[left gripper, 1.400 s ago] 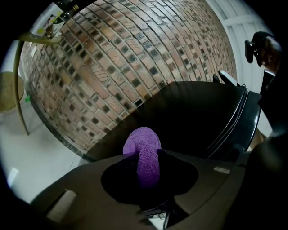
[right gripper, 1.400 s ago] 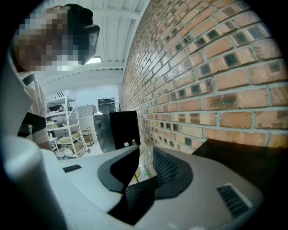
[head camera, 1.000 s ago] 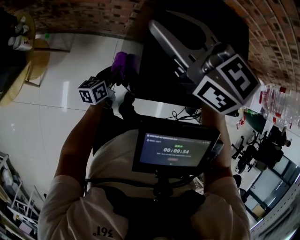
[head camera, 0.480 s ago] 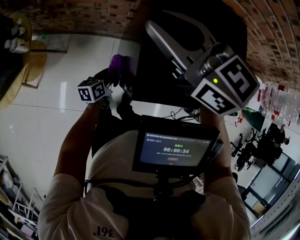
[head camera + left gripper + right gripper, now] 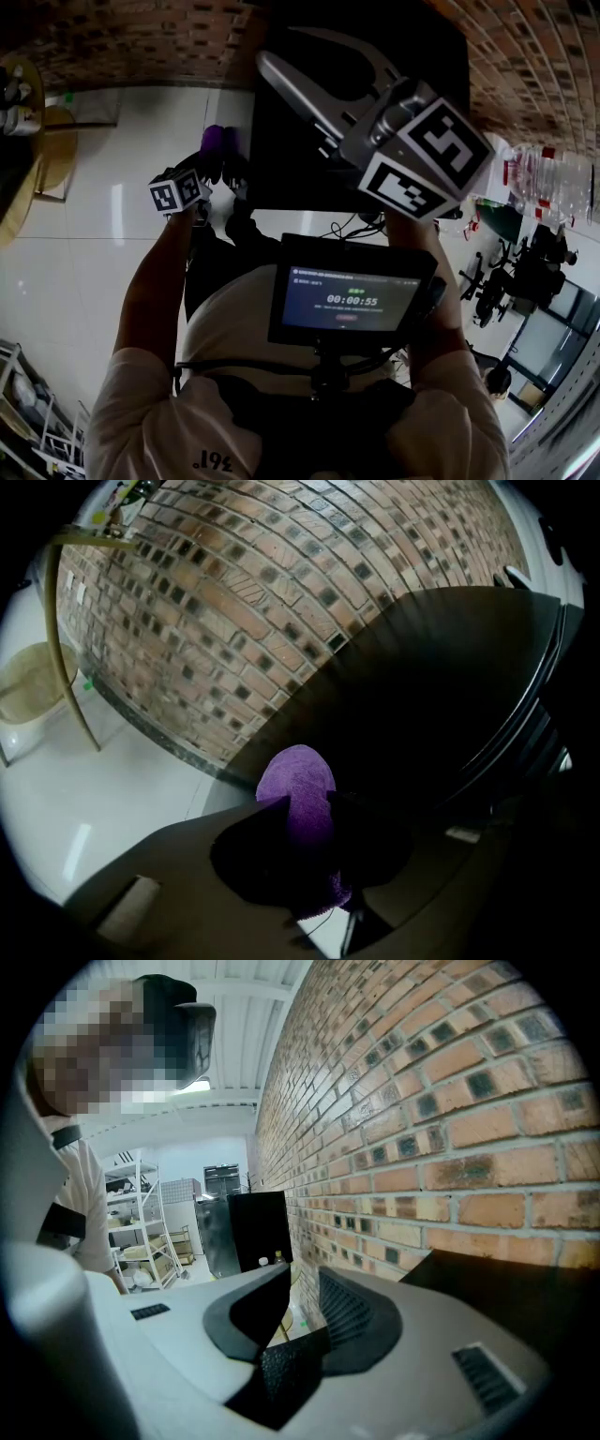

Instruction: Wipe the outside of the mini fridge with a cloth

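The black mini fridge [image 5: 356,103] stands against the brick wall, seen from above in the head view. My left gripper [image 5: 217,157] is low at the fridge's left side, shut on a purple cloth [image 5: 214,141]. The left gripper view shows that cloth [image 5: 298,789] bulging out between the dark jaws of the left gripper [image 5: 309,806], right by the fridge's black side [image 5: 431,696]; I cannot tell if it touches. My right gripper [image 5: 281,47] hovers over the fridge top. In its own view the right gripper [image 5: 305,1288] shows a narrow gap between the jaws with nothing in it.
The brick wall [image 5: 525,56] runs behind and right of the fridge. White tiled floor [image 5: 103,234] lies to the left, with a round wooden table [image 5: 37,141] at the far left. Water bottles [image 5: 539,183] stand at the right. A screen [image 5: 352,300] hangs on the person's chest.
My left gripper has sunk lower beside the fridge with the purple cloth still in it. The head view has shifted a little. The right gripper has held its place.
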Available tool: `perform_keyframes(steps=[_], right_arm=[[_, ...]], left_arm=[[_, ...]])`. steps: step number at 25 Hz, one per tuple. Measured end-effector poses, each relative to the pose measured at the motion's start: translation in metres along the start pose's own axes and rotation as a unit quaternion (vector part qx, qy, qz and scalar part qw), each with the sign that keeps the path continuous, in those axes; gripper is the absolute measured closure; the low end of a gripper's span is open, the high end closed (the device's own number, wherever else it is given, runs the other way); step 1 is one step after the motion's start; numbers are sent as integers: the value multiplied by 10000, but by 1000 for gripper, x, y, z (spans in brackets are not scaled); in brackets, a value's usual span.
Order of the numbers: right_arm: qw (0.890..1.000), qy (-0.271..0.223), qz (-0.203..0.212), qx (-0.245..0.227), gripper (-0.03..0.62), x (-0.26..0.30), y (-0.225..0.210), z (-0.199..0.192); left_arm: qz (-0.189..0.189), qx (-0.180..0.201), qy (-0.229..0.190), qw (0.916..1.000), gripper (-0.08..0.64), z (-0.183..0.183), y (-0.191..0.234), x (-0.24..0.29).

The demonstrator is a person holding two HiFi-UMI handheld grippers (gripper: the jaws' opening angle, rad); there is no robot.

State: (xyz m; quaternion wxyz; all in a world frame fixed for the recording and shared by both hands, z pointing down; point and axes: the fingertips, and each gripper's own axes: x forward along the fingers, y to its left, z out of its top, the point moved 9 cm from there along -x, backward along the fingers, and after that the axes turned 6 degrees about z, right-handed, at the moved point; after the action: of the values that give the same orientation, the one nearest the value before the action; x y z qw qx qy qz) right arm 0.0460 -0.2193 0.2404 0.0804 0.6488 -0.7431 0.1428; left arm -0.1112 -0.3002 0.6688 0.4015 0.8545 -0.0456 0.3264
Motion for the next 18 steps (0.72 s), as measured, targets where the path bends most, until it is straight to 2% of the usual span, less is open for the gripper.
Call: perform_keyframes(steps=[11,18], right_arm=[[10000,-12,-21,-6,502,3,0,-2],[10000,-48,-43,-3,502,-1,0,1]], left_arm=[[268,206,476,9983,451,-5,16,13],[133,39,163,9998,449,13,5,-8]])
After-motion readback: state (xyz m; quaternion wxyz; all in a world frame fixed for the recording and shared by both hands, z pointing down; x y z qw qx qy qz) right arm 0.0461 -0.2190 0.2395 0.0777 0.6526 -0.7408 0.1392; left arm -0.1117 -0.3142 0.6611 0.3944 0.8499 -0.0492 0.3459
